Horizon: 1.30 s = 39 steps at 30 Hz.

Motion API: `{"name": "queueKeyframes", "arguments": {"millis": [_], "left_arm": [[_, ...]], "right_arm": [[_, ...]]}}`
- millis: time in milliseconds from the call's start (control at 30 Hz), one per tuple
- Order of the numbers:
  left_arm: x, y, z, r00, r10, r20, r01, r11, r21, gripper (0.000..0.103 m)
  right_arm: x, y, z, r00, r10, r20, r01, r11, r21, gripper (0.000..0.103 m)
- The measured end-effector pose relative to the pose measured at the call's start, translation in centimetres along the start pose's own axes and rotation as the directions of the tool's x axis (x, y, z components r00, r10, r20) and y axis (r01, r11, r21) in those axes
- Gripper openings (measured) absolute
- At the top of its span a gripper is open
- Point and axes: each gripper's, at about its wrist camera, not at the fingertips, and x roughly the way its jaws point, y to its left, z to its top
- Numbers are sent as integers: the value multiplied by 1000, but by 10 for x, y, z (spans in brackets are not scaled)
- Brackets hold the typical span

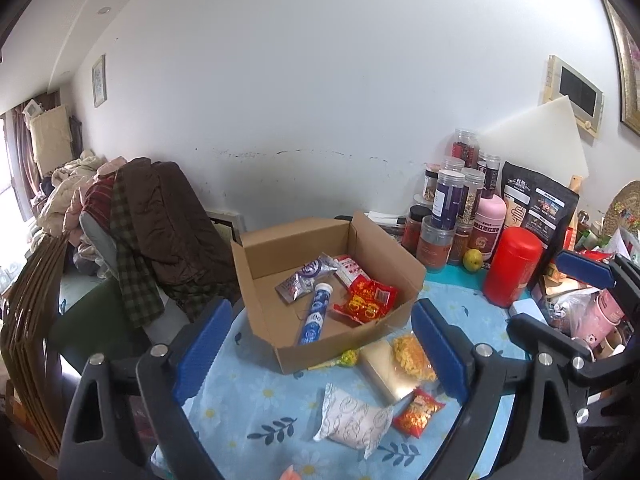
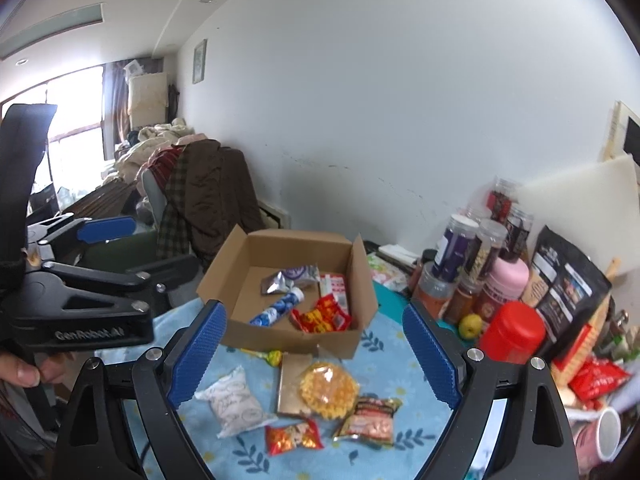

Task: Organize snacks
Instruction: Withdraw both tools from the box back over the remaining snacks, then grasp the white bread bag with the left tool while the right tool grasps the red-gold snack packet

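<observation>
Hovering wide open over a blue floral tablecloth (image 2: 380, 354), empty, blue pads well apart: left gripper (image 1: 320, 344) and right gripper (image 2: 316, 354), nothing between the jaws of either. Lying inside an open brown cardboard box (image 1: 400, 264) at the table's middle: a silver-and-purple foil packet (image 1: 306, 276), a blue-and-white tube (image 1: 314, 316), a red-and-white sachet (image 1: 348, 270) and a red-and-yellow wrapped snack (image 1: 366, 300). Scattered on the cloth in front of the box, outside it: a green lollipop (image 2: 274, 357), a flat tan packet (image 2: 292, 384) under a clear bag of round yellow crisps (image 2: 328, 390), a white pillow-shaped packet (image 2: 234, 402), a small red-orange packet (image 2: 294, 438) and a pink-and-gold packet (image 2: 368, 420). Standing right of the box: a red cylindrical canister (image 2: 512, 332) and a cluster of clear-lidded jars (image 2: 476, 248).
</observation>
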Motion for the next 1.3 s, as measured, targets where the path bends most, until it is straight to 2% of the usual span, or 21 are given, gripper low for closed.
{"name": "queueKeyframes", "arguments": {"millis": [233, 433, 700, 833, 1000, 1300], "left_arm": [[-19, -1, -18, 998, -57, 14, 57, 998, 40, 93], [-19, -7, -38, 993, -113, -31, 115, 992, 55, 92], [1, -12, -69, 983, -136, -121, 143, 989, 47, 92], [14, -15, -84, 973, -155, -174, 164, 986, 42, 92], [28, -19, -99, 966, -142, -217, 159, 985, 64, 92], [59, -19, -122, 939, -169, -300, 189, 981, 39, 92]], "right_arm": [[-14, 2, -25, 1000, -4, -15, 5, 999, 34, 94], [-16, 7, -46, 999, -6, -50, 8, 999, 47, 94], [-6, 9, -77, 993, 27, -110, -18, 996, 85, 94], [4, 8, -91, 988, 38, -149, -23, 994, 104, 94], [20, 9, -110, 979, 54, -198, -32, 993, 114, 94], [45, 5, -137, 956, 110, -271, -65, 983, 170, 94]]}}
